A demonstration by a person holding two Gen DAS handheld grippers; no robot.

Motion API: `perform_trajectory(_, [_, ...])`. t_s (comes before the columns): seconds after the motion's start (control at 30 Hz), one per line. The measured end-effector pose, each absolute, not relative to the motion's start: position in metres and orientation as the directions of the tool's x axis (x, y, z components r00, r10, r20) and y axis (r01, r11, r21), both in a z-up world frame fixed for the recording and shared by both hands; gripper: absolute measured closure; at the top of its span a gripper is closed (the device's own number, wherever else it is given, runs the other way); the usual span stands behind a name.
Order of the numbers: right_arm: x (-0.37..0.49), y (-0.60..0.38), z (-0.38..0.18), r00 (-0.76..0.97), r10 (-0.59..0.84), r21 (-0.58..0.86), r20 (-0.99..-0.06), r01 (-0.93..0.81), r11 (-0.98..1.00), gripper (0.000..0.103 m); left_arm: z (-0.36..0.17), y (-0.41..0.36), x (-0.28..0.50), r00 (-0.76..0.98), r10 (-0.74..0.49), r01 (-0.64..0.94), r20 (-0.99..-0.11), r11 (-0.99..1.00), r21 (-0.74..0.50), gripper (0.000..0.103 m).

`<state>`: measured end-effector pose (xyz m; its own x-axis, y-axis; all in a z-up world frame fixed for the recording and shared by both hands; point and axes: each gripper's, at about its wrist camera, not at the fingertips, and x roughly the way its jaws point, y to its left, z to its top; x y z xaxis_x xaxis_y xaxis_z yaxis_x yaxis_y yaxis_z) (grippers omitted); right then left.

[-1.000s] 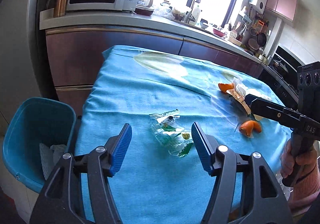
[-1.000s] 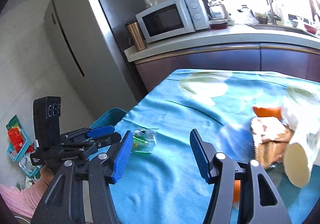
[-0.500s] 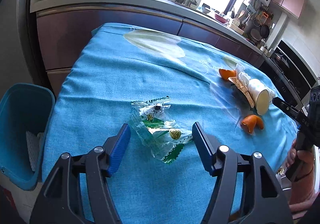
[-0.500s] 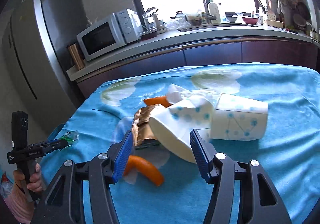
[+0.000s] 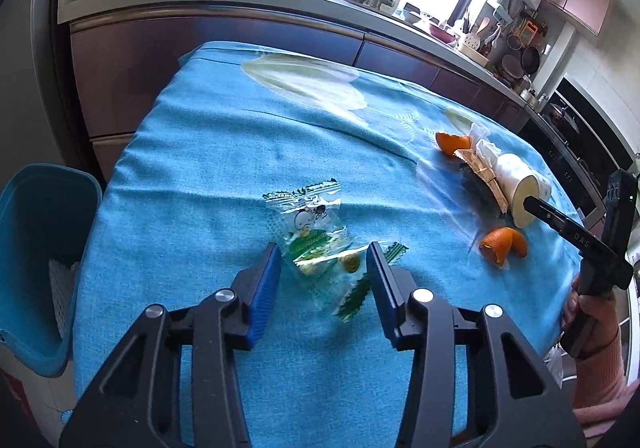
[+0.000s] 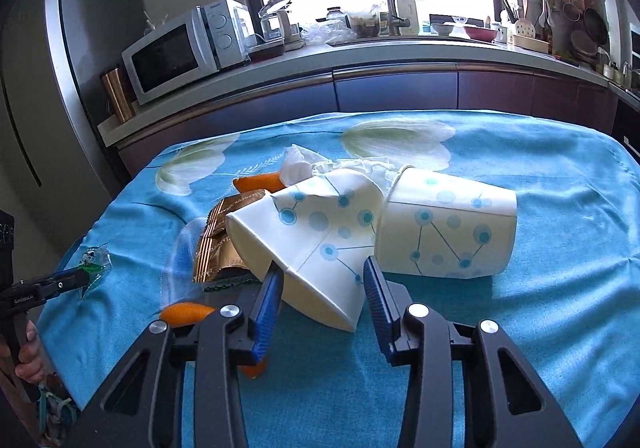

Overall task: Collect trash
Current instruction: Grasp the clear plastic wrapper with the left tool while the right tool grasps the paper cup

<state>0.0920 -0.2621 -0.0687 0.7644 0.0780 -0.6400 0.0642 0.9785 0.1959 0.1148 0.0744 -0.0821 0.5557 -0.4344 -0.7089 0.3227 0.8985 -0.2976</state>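
Clear wrapper [image 5: 320, 244] between left gripper [image 5: 323, 262] blue fingers [image 5: 267, 280]

Left tongs [image 5: 323, 262]: narrowed, now astride wrapper [image 5: 320, 244]. Right tongs [image 6: 323, 282]: advanced, now flanking crushed cup [image 6: 316, 236].

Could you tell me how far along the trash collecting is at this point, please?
Done: little; the blue bin beside the table holds only something white. In hand: the left gripper is open around the clear wrappers, and the right gripper is open around the crushed paper cup; neither has closed. Left: the second cup, the gold wrapper, the tissue and the orange peels.
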Motion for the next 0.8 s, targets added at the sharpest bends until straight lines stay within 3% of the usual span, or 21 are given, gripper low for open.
perform_trajectory(0.17, [0.089, -0.266, -0.067, 0.773, 0.079, 0.209, -0.63, 0.071, 0.975, 0.089, -0.084, 0.076, 0.115, 0.548, -0.443, 0.316, -0.71, 0.895, -0.314, 0.081])
perform_trajectory(0.27, [0.088, -0.267, -0.064, 0.779, 0.086, 0.22, -0.621, 0.068, 0.973, 0.094, -0.084, 0.076, 0.113, 0.549, -0.447, 0.317, -0.706, 0.893, -0.319, 0.088])
perform_trajectory(0.4, [0.083, -0.266, -0.056, 0.797, 0.097, 0.229, -0.596, 0.053, 0.972, 0.097, -0.08, 0.077, 0.108, 0.565, -0.447, 0.325, -0.694, 0.893, -0.311, 0.094])
perform_trajectory(0.8, [0.069, -0.255, -0.026, 0.832, 0.215, 0.308, -0.512, -0.056, 0.95, 0.1, -0.058, 0.076, 0.088, 0.604, -0.459, 0.371, -0.651, 0.885, -0.281, 0.101])
